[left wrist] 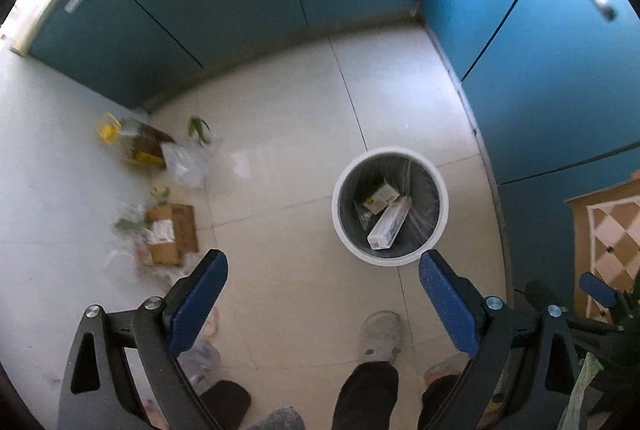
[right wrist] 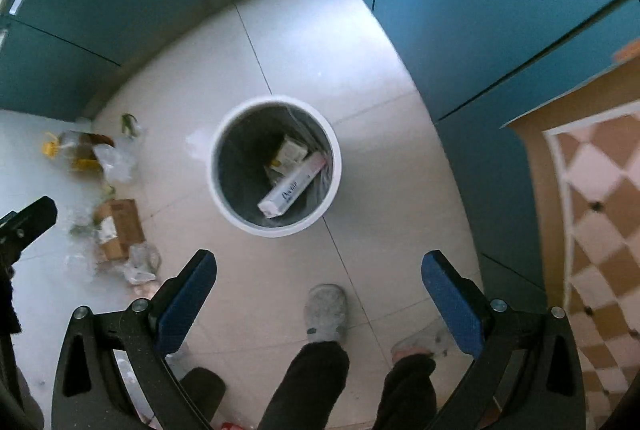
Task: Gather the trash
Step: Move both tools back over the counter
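Hovering above the white bin (right wrist: 276,165), both the left gripper (left wrist: 323,272) and right gripper (right wrist: 319,270) are held spread and unloaded; two cartons, apparently, lie inside.

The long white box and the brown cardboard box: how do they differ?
The long white box lies inside the trash bin, while the brown cardboard box lies on the floor beside it. The white box is narrow and closed; the brown box is flattened open. Both are cardboard packaging.
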Tool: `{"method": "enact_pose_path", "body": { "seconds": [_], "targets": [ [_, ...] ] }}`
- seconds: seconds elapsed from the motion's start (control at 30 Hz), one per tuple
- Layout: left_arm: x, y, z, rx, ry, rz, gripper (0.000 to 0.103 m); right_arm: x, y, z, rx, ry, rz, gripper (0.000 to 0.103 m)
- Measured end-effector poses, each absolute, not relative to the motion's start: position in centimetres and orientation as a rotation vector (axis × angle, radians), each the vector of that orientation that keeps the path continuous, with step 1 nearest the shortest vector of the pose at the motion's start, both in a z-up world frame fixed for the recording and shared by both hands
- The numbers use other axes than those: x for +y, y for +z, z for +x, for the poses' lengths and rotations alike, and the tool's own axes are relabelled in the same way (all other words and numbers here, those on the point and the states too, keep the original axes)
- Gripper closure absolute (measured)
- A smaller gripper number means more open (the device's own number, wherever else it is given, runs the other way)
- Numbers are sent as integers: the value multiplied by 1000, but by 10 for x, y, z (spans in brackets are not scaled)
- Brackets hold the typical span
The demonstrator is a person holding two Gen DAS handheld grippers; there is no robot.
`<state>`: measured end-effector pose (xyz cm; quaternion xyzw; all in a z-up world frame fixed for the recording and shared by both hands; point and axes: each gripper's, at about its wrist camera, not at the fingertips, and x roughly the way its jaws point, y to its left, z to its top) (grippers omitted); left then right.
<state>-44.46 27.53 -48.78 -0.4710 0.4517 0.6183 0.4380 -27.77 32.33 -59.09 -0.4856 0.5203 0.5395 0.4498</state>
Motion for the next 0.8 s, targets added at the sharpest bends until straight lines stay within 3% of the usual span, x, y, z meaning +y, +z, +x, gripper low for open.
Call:
{"method": "enact_pose_path", "body": {
  "seconds": [0.2, 0.43, 0.67, 0.8],
  "targets": [
    [252, -386, -398, 1081, 1490, -1039, 5, 294, -476, -247, 1282, 1388, -1036, 0],
    [246, -274, -279, 1009, 1289, -826, 5, 237, -331, -151, 1255, 1347, -764, 0],
    [231, -207, -108, 1001, 1028, -590, 5, 152, -223, -6, 1212, 1152, -464, 0],
    [208, -197, -14, 1023, 894, -517, 5, 96, -195, 80, 1199, 992, -335, 0]
  ]
}}
